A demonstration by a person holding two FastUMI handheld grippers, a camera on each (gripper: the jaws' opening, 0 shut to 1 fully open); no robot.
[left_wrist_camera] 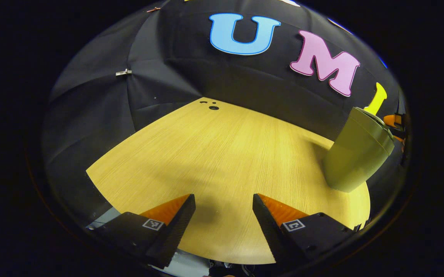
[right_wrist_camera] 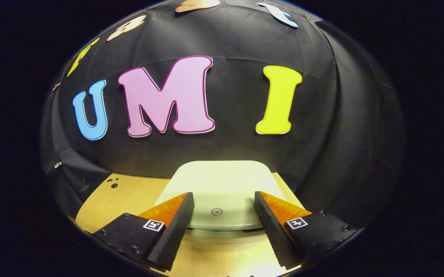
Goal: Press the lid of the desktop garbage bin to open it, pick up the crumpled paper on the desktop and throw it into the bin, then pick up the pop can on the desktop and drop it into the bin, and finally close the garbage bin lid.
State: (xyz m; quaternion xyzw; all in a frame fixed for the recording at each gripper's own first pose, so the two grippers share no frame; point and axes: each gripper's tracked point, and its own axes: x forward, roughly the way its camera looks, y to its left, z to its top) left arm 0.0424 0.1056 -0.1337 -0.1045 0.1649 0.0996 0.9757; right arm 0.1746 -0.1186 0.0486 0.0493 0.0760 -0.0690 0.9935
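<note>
Fingers on my left gripper [left_wrist_camera: 223,227] stand well apart with nothing between them, only bare wooden desktop [left_wrist_camera: 222,154] showing through the gap, and I see their shadow lying on the wood just ahead. Farther out in the left gripper view, the garbage bin [left_wrist_camera: 354,154] stands on the table's right part, an olive-green tapering body with its lid on top, looking tilted from the lens. Just behind the bin's top edge I catch a bit of the other gripper [left_wrist_camera: 394,125], close to the lid; whether it touches I cannot tell from here. A few small dark holes [left_wrist_camera: 211,105] sit at the far edge of the desktop, near the black cloth wall [left_wrist_camera: 160,77], where a small clip [left_wrist_camera: 123,72] pins the cloth. On my right gripper [right_wrist_camera: 223,225], the fingers are likewise spread wide and grip nothing; they straddle the near edge of the bin lid [right_wrist_camera: 222,184], which lies flat and closed just beyond them. A small round red mark [right_wrist_camera: 217,211] on the lid sits midway between the two fingers. I cannot tell if either finger rests on the lid. Wooden tabletop runs off to the left of the bin in that view.
</note>
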